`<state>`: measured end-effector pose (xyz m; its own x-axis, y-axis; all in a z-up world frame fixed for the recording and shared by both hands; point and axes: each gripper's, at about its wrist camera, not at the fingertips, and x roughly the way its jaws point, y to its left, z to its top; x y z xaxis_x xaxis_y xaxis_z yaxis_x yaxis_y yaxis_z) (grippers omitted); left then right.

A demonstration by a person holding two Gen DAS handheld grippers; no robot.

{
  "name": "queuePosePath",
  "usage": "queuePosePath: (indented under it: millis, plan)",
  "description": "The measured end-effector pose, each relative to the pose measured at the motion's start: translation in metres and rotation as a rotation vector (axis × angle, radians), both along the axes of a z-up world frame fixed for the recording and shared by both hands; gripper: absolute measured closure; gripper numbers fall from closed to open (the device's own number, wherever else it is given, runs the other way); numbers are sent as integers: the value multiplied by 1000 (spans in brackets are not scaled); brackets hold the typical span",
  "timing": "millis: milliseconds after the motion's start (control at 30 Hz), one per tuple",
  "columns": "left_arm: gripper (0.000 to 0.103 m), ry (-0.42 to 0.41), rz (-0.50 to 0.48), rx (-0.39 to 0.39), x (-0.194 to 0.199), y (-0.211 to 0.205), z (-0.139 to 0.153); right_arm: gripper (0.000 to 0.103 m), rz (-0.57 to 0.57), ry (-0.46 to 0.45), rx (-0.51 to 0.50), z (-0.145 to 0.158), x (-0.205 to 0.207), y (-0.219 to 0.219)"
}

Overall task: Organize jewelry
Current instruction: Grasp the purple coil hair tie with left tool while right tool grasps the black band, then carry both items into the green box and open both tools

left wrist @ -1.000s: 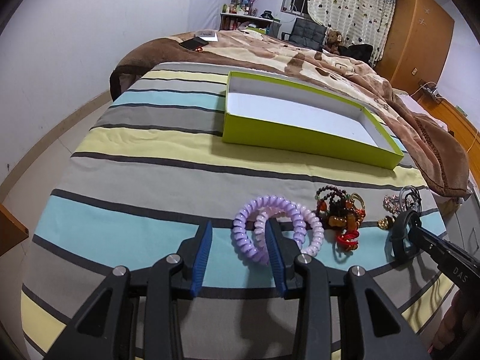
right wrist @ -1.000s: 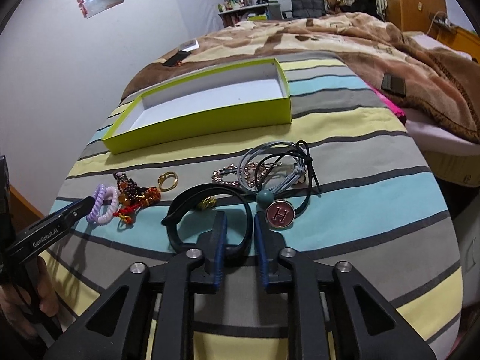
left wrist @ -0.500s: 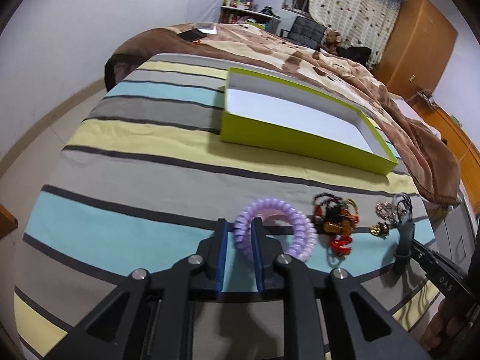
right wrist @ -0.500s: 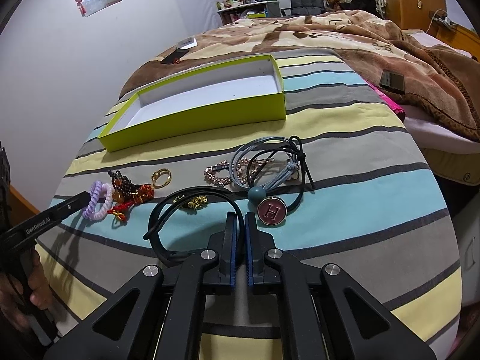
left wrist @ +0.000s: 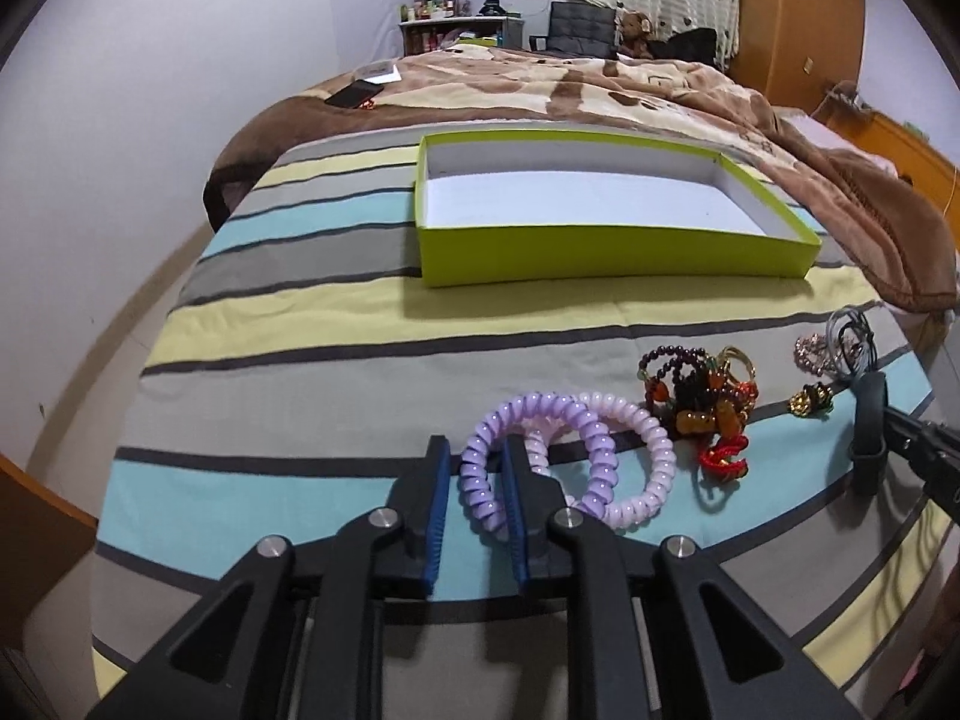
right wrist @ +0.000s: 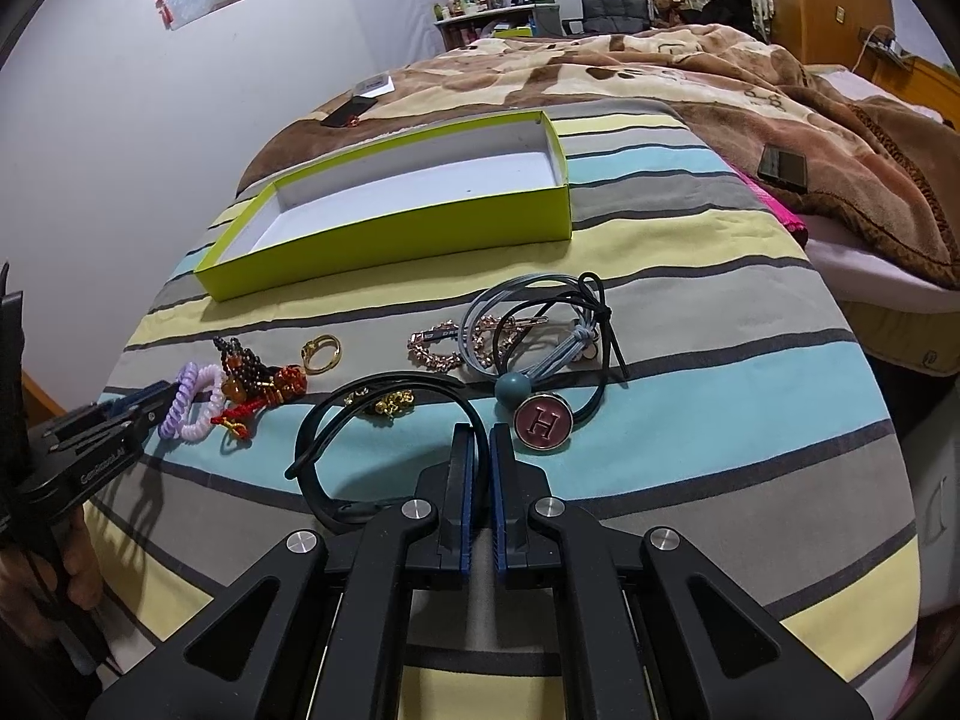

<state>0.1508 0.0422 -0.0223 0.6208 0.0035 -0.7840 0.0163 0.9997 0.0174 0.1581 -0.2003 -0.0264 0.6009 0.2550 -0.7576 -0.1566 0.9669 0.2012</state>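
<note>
Jewelry lies in a row on the striped bed (left wrist: pixel 300 372) in front of the green box (left wrist: pixel 600 252), which holds nothing. The left claw (left wrist: pixel 477 480) is closing around the purple coil tie (left wrist: pixel 480 480); the right claw (right wrist: pixel 480 468) pinches the black band (right wrist: pixel 384 387).

Purple coil tie (left wrist: pixel 480 480) stands tilted against the pink coil tie (left wrist: pixel 642 474); black band (right wrist: pixel 384 420) arches nearby; green box (left wrist: pixel 600 252) sits empty beyond.
</note>
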Motion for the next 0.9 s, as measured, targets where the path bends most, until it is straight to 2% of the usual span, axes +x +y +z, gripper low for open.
queuePosePath:
  millis: [33, 100, 333, 633, 900]
  plan:
    - [92, 1, -4, -5, 0, 0, 1, 98, 1, -2, -1, 0, 0, 0]
    - [93, -2, -3, -12, 0, 2, 1, 99, 3, -5, -2, 1, -2, 1]
    - [94, -53, -9, -94, -17, 10, 11, 99, 12, -32, 11, 9, -11, -2]
    - [94, -122, -39, -122, -34, 5, 43, 99, 35, -85, 44, 31, -21, -3]
    - [94, -181, -89, -104, -13, -15, 73, 99, 65, -126, 35, 54, 0, 2]
